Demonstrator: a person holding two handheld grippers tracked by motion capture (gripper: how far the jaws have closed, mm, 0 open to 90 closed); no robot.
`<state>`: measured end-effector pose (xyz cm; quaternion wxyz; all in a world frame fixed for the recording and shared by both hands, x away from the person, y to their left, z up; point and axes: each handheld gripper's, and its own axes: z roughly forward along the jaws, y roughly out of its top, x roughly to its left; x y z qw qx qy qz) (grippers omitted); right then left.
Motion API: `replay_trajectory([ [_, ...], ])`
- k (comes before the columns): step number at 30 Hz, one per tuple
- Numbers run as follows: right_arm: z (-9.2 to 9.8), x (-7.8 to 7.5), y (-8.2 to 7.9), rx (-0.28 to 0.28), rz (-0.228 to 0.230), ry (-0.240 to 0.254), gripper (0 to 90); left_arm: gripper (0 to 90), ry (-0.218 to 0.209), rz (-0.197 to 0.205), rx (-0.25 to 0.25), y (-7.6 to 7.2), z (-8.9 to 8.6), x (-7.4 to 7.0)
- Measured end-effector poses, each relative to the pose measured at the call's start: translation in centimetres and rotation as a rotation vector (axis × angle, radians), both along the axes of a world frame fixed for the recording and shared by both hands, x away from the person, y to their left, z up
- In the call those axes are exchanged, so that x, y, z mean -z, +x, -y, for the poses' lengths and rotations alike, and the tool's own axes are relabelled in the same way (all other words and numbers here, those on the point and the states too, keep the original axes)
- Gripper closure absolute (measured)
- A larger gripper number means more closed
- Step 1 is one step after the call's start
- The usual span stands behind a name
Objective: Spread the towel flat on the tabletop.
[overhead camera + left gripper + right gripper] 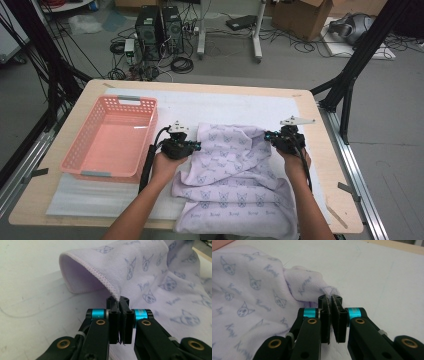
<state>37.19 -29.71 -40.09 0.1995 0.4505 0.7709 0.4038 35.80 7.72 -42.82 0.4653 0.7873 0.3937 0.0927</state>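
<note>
From my seat the lilac towel lies rumpled on the white surface, its near edge hanging over my side. It looks light, soft and limp, so I'd hold it by the hemmed far corners (anywhere else just bunches). Left gripper is clamped on the stitched hem; right gripper pinches the other corner. Farther left sits the pink basket.
</note>
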Motion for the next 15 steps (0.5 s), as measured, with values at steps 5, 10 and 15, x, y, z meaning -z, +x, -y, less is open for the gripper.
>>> replay_trajectory([
  [5, 0.8, -0.4, -2.3, -0.042, 0.012, -0.001, 86.1, 87.2, 0.012, 0.009, 0.039, -2.3, -0.7, 0.1],
  [10, 0.7, -0.2, -4.9, -0.097, 0.019, -0.071, 86.1, 87.0, 0.019, -0.018, 0.06, -4.4, -1.6, 0.8],
  [15, 1.4, 1.0, -7.4, -0.115, -0.001, -0.079, 86.1, 87.0, 0.003, -0.043, 0.064, -5.7, -2.6, 1.8],
])
